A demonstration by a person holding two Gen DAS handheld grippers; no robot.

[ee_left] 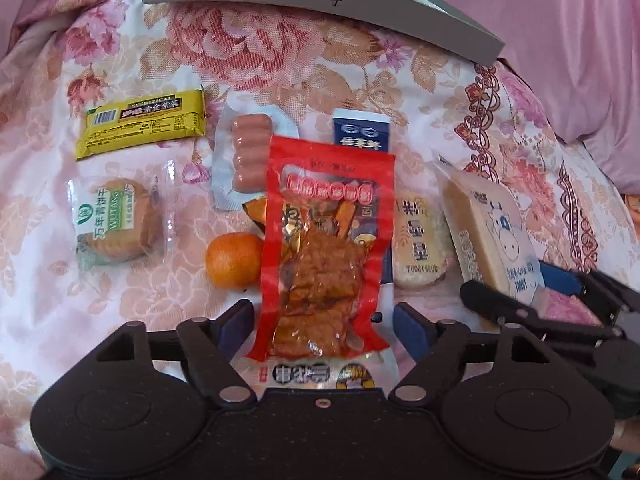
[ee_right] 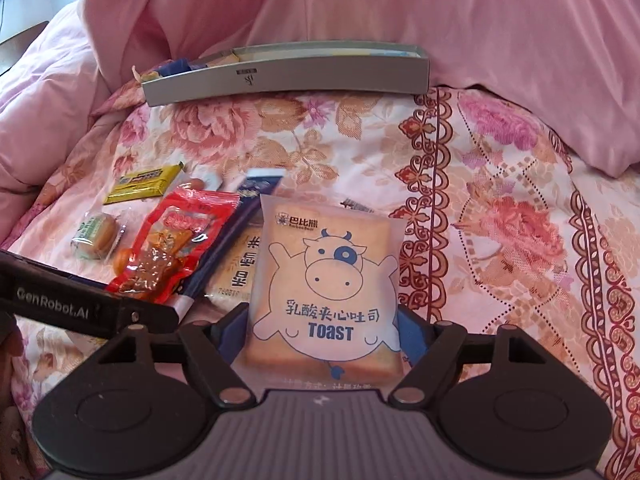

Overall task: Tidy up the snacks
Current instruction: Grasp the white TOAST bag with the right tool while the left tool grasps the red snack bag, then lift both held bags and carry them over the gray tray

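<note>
A red packet of brown snack pieces (ee_left: 324,248) lies lengthwise between the blue pads of my left gripper (ee_left: 324,324), on top of other packets. The left pad touches its edge and a thin gap shows at the right pad, so the jaws stand open around it. My right gripper (ee_right: 324,332) is shut on a toast packet with a blue cow drawing (ee_right: 328,280), both pads against its sides. In the left wrist view that toast packet (ee_left: 484,228) stands tilted on edge, in the right gripper (ee_left: 520,292). The same red packet (ee_right: 168,248) shows left in the right wrist view.
On the flowered bedspread (ee_left: 120,60) lie a yellow packet (ee_left: 144,124), a wrapped round biscuit (ee_left: 116,224), packed sausages (ee_left: 250,152), an orange (ee_left: 234,260), a blue box (ee_left: 362,132) and a rice cracker (ee_left: 418,240). A long grey box (ee_right: 280,76) stands behind, against pink bedding (ee_right: 440,12).
</note>
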